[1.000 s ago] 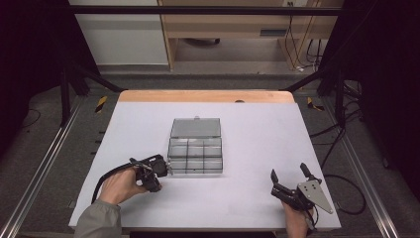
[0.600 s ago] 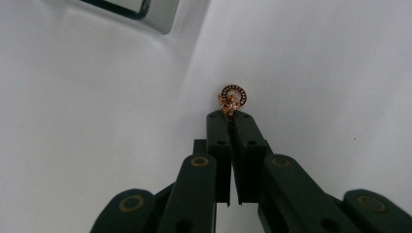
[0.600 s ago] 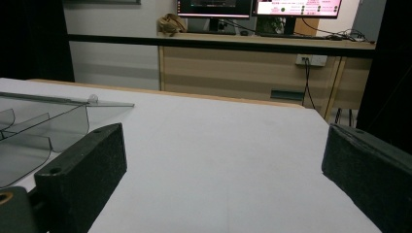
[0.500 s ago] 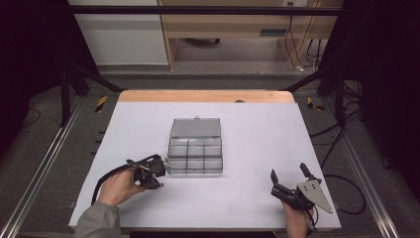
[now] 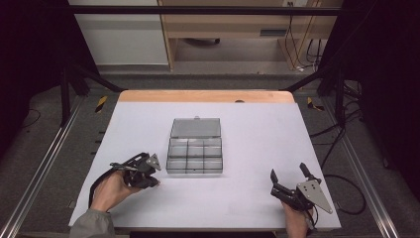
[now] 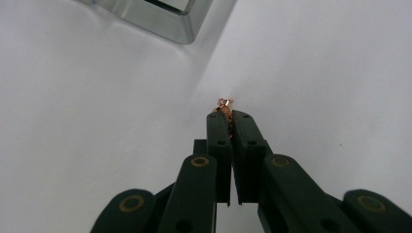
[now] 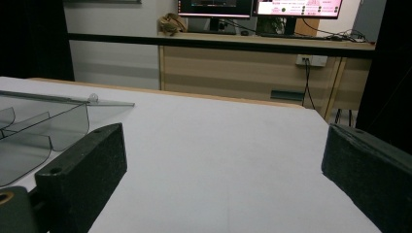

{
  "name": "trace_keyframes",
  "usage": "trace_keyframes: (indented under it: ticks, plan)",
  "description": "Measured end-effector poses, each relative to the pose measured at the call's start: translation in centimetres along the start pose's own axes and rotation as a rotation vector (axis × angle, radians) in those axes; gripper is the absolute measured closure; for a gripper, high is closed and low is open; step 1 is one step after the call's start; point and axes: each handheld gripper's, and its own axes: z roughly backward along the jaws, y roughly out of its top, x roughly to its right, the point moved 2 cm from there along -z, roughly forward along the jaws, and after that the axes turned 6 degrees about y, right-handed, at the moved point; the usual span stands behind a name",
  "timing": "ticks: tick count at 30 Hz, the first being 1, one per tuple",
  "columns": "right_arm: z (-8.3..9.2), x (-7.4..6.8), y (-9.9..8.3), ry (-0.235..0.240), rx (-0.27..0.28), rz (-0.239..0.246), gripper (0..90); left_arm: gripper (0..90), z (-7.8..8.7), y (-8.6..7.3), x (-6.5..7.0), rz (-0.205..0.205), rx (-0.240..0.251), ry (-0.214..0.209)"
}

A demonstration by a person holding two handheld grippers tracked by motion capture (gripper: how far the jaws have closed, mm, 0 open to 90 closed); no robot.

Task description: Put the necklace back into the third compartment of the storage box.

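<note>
A clear plastic compartment box (image 5: 194, 154) lies open in the middle of the white table, its lid (image 5: 195, 128) folded flat behind it. My left gripper (image 5: 154, 178) rests just off the box's front left corner (image 6: 180, 24), held by a hand. It is shut on a small rose-gold chain (image 6: 223, 108) that bunches out at its tips (image 6: 228, 116) over the table. My right gripper (image 5: 287, 173) sits near the front right of the table, open, with nothing between its black pads (image 7: 85, 165).
The table (image 5: 257, 129) has a wooden strip along its far edge (image 5: 205, 95). Metal rails (image 5: 42, 163) run along both sides. Beyond stand a wooden cabinet (image 7: 233, 73) and cables (image 5: 341, 134) on the floor at the right.
The left gripper has edged slightly toward the near side by the box's corner. The right gripper has not moved.
</note>
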Motion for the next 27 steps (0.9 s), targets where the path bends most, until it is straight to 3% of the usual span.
trace_keyframes:
  ticks: [6, 10, 12, 19, 24, 27]
  plan:
    - [0.0, 0.0, 0.0, 0.0, 0.0, 0.001, 3.0, 86.3, 0.8, -0.5, -0.2, 0.031, 0.077, 0.01]
    - [0.0, 0.0, 0.0, 0.001, 0.0, 0.002, 3.0, 86.3, 1.5, -0.8, -0.3, 0.063, 0.163, 0.03]
    - [0.0, 0.0, 0.0, 0.001, 0.0, 0.002, 3.0, 86.3, 1.7, -0.9, -0.4, 0.067, 0.178, 0.034]
    - [0.0, 0.0, 0.0, 0.0, 0.0, 0.002, 3.0, 86.3, 2.7, -1.3, -0.4, 0.109, 0.315, 0.076]
    - [0.0, 0.0, 0.0, 0.0, 0.0, 0.001, 3.0, 86.3, 2.9, -1.4, -0.4, 0.129, 0.366, 0.1]
    - [0.0, 0.0, 0.0, 0.0, 0.0, 0.002, 3.0, 86.3, 3.0, -1.4, -0.3, 0.157, 0.432, 0.122]
